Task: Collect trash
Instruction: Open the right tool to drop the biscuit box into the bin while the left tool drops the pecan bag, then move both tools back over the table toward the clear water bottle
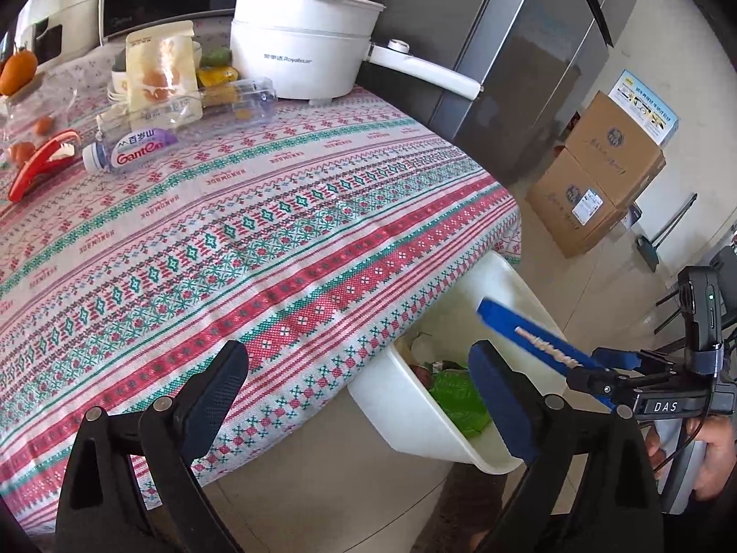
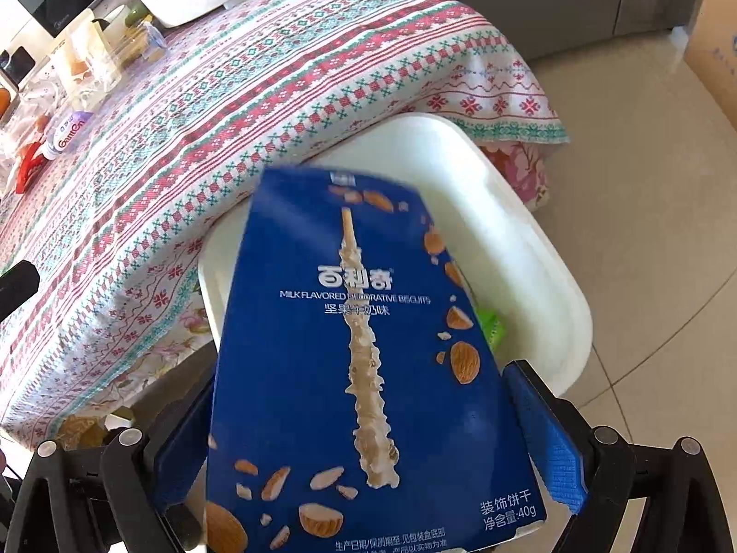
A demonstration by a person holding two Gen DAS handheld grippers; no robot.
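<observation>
Right tongs (image 2: 368,442) pinch a blue biscuit box (image 2: 364,368) by its two side edges, its long axis pointing toward 12 o'clock over the white bin (image 2: 543,249). Left tongs (image 1: 354,396) hang wide apart, holding nothing, above the table (image 1: 276,212) edge. At 11 o'clock on the cloth lie a water bottle (image 1: 133,150), a red peeler (image 1: 39,163) and a white pot (image 1: 299,46). Only the left view shows green rubbish (image 1: 456,396) plainly in the bin, cardboard boxes (image 1: 599,170) at 2 o'clock, and the box seen edge-on.
</observation>
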